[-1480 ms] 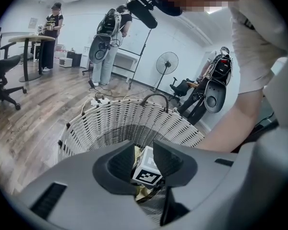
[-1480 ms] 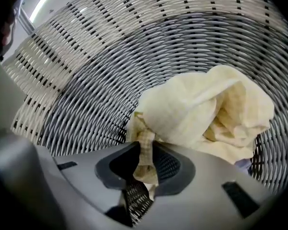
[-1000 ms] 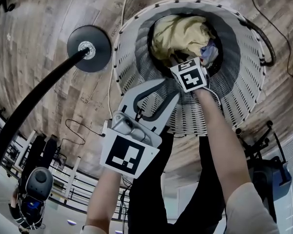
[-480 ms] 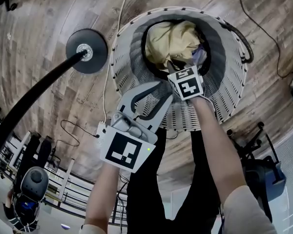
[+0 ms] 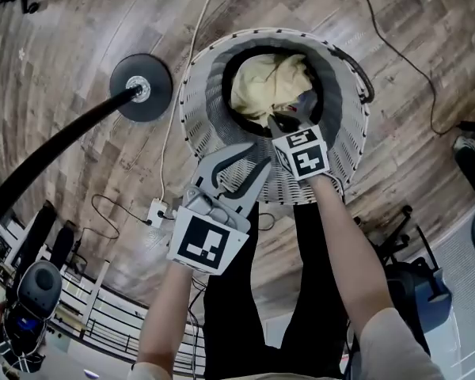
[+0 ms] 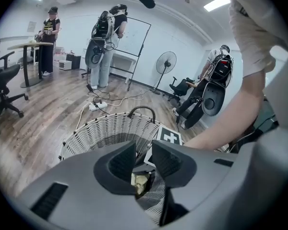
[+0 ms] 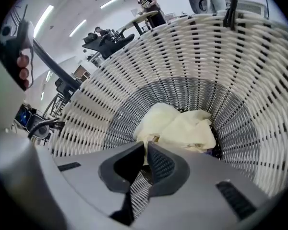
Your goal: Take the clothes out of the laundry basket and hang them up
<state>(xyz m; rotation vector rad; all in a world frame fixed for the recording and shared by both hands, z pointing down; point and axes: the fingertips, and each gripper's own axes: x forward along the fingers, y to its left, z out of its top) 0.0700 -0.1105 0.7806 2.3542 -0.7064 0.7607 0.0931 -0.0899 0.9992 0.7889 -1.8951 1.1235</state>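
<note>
**Laundry basket** (image 5: pixel 196 93): white wicker, round, with a black loop handle (image 6: pixel 141 110) on the rim. It stands on a wood floor (image 5: pixel 79 22).

**Contents:** a yellow garment (image 5: pixel 267 85) lies crumpled at the bottom and fills most of it. A darker cloth (image 5: pixel 307 101) lies beside it and is mostly covered.

**Right gripper** (image 5: pixel 279 122): reaches down inside the basket. Its jaws have just been closing and are now almost together, nipping a raised fold of the yellow garment, which peaks up to the tips. In the head view its marker cube (image 5: pixel 305 152) and the forearm (image 5: pixel 348 244) cover the basket's near wall.

**Left gripper** (image 5: pixel 261 155): over the near rim, above the contents. The jaws are moderately apart with nothing between them. Through the gap only a scrap of the garment shows, well below.

**Surroundings:**
- A stand with a black round base (image 5: pixel 141 87) sits just beside the basket on its left, and its pole (image 5: pixel 55 153) rises toward the camera.
- A white cable (image 5: pixel 168 145) runs between the base and the basket to a power strip (image 5: pixel 157 210).
- Farther off, in the left gripper view, are a fan (image 6: pixel 166 63), a whiteboard (image 6: pixel 137 37), an office chair (image 6: pixel 2 87) and a standing person (image 6: pixel 103 42).
</note>
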